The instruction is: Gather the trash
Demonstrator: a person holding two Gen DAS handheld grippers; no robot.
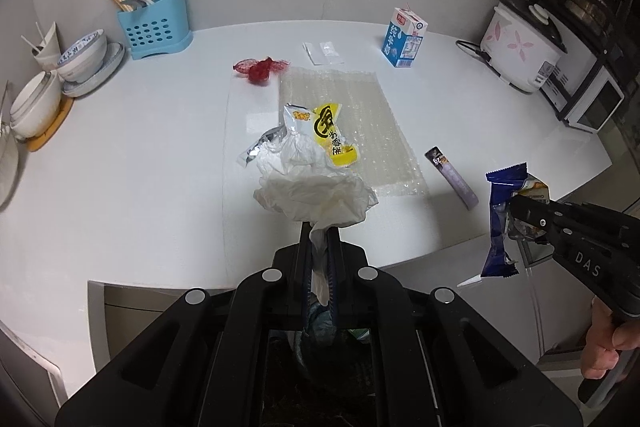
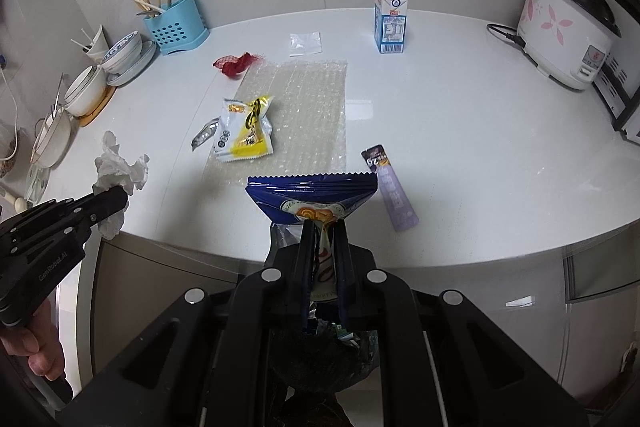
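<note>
**Both grippers hold trash at the near edge**

Over the near edge of the white tabletop (image 1: 140,167), the left gripper (image 1: 320,239) has its jaws closed on a crumpled white tissue (image 1: 316,199), which bunches out above the fingertips. The right gripper (image 2: 323,231) has its jaws clamped on a dark blue snack wrapper (image 2: 312,195), held upright. Below both grippers a dark bin bag (image 2: 320,359) with scraps inside shows between the fingers. On the tabletop lie a yellow-and-white snack packet (image 2: 244,131) at the near left corner of a bubble-wrap sheet (image 2: 308,107), a purple stick sachet (image 2: 394,191) to the right, a red net (image 2: 236,63) farther back, and a milk carton (image 2: 390,21) at the far side.
</note>
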